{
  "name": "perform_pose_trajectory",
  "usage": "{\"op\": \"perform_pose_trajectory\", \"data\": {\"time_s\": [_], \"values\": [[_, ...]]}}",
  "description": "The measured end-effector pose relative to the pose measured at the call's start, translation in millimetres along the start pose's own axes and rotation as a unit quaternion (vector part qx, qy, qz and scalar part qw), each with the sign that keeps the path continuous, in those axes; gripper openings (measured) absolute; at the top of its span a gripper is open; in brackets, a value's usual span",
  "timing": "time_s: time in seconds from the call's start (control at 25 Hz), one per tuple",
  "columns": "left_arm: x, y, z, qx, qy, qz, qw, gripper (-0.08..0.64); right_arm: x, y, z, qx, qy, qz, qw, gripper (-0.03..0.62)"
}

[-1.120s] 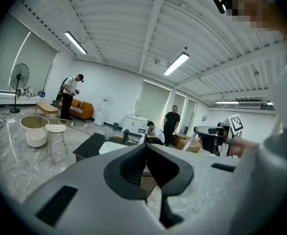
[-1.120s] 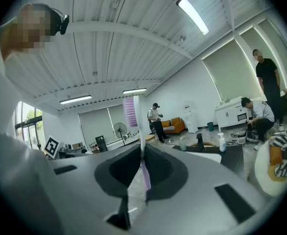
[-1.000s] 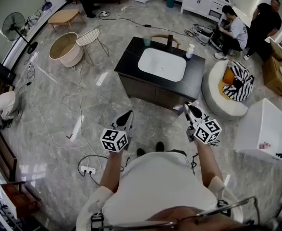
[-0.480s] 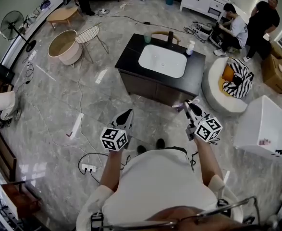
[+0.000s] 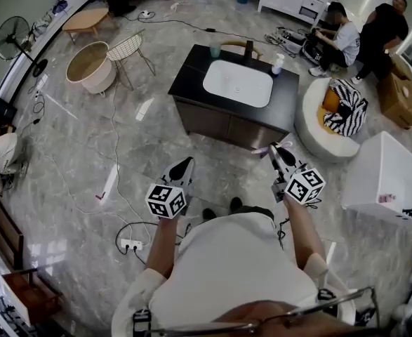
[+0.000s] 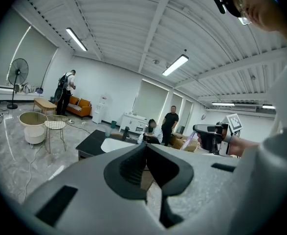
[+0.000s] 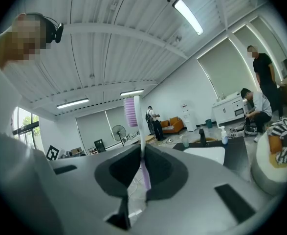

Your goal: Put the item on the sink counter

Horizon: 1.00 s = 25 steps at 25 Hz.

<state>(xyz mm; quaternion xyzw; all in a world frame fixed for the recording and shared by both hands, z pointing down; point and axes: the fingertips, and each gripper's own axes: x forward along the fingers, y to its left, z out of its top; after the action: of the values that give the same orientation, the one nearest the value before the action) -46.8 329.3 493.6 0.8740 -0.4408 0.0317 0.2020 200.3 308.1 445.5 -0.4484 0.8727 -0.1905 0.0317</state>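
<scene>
Purple-bristled toothbrush (image 7: 139,126) stood clamped in the right claw (image 7: 143,149); the left claw (image 6: 146,146) was closed, empty, well short of the black tabletop (image 5: 188,83).

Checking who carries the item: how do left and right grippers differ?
The left gripper is shut on nothing; the right gripper clamps a purple-bristled toothbrush. The left gripper faces the sink counter at its left end, the right gripper at its right. Both point at it.
</scene>
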Motion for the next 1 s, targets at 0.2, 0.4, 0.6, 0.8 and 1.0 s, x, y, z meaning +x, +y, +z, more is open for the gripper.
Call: {"op": "perform_pose_trajectory", "data": {"time_s": [0.2,0.4,0.6,0.8,1.0], "values": [[-8,12,-7,-0.003,0.001,-0.006,1.0,0.005,5,11,-11,0.002,0.0,-0.007,1.0,0.034],[-9,18,-5,-0.004,0.003,-0.01,0.9999,0.005,14,18,-13,0.003,0.005,-0.007,1.0,0.034],[3,30,1,-0.004,0.004,-0.01,0.9999,0.005,35,14,-8,0.0,0.006,-0.003,1.0,0.034],[19,47,10,-0.005,0.007,-0.002,1.0,0.005,64,4,-4,0.002,0.012,0.006,1.0,0.034],[49,65,18,-0.005,0.012,0.002,0.9999,0.005,99,-22,0,0.01,0.018,0.012,1.0,0.034]]}}
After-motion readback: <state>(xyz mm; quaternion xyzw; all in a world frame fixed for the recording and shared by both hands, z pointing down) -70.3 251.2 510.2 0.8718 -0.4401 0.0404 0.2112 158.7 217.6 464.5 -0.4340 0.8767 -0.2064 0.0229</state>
